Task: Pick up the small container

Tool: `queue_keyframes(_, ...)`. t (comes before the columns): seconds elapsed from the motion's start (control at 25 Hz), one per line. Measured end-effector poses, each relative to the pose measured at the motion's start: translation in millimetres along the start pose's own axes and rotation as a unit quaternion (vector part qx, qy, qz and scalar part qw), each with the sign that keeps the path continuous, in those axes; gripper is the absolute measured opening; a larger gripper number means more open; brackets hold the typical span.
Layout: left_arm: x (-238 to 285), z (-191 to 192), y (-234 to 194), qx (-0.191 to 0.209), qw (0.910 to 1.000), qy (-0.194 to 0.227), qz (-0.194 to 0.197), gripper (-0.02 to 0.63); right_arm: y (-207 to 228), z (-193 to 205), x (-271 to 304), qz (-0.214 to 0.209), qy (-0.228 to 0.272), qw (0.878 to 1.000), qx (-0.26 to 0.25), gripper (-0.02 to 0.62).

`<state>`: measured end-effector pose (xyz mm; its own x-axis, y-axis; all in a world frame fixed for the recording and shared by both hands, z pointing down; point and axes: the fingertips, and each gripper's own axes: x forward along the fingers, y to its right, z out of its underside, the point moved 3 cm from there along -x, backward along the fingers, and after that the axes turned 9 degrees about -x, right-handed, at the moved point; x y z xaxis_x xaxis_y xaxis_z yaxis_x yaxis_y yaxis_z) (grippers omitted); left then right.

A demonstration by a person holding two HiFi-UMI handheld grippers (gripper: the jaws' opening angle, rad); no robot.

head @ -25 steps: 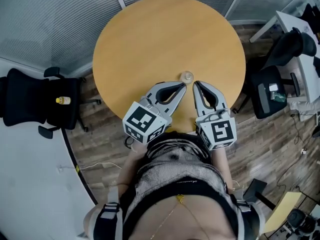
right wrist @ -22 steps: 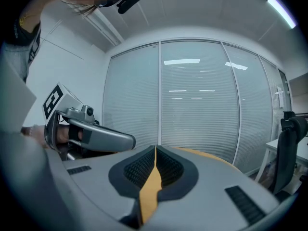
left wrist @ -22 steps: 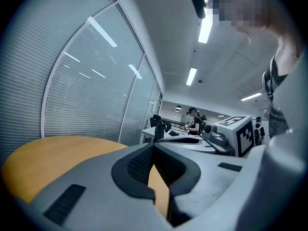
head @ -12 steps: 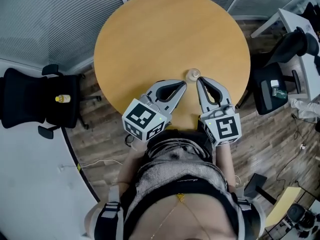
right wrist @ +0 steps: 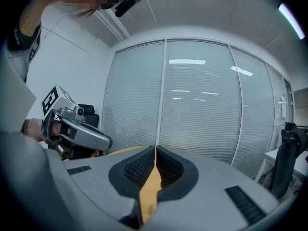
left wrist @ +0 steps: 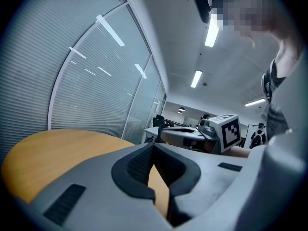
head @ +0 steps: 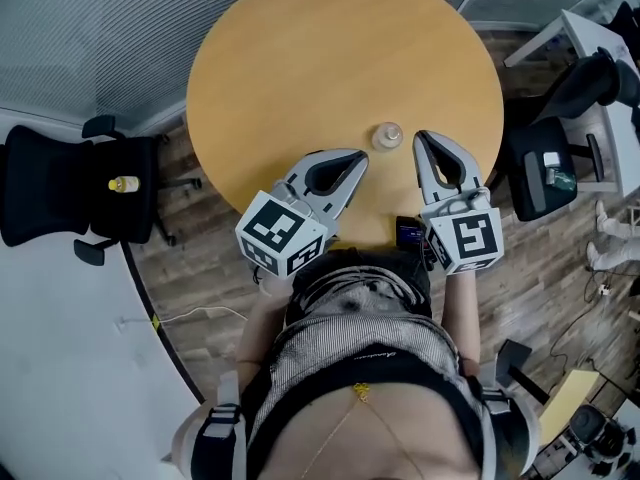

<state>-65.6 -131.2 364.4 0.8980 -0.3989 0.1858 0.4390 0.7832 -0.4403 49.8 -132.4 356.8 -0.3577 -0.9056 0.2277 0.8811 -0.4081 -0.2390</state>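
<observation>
Lighting is even and bright in all views. Ceiling strip lights (left wrist: 211,30) supply it; the left gripper view shows them slightly blown out. The glass wall (right wrist: 192,105) carries streaks of their reflection. The table (head: 330,68) shows soft, faint shadows and no glare. Both gripper views bow straight lines and darken at the corners.

Head count, thing by thing
One round bench (head: 300,68), one small container (head: 387,135); two grippers, the left gripper (head: 358,158) and the right gripper (head: 421,140), with two marker cubes, the left cube (head: 281,233) and the right cube (head: 465,241); two black chairs, left chair (head: 60,188) and right chair (head: 535,173); one yellow bottle (head: 122,183).
</observation>
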Motion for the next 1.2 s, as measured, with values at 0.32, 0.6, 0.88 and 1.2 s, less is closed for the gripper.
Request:
queue_keyframes(0.32, 26, -2, 20, -0.006, 0.9995, 0.006, -0.03, 0.002, 31, 2, -10, -0.038, 0.024, 0.999, 0.008, 0.023)
queue_keyframes(0.6, 53, -6, 37, -0.008, 0.9972, 0.021, -0.072, 0.002, 64, 6, -24, -0.087, 0.041, 0.995, 0.005, 0.023)
queue_keyframes(0.88, 79, -5, 58, -0.004, 0.9937, 0.031, -0.108, 0.002, 88, 13, -34, -0.137, 0.066, 0.988, 0.0, 0.023)
queue_keyframes(1.2, 90, -2, 70, -0.013, 0.9837, 0.058, -0.17, 0.002, 108, 22, -35, -0.189, 0.085, 0.978, 0.003, 0.023)
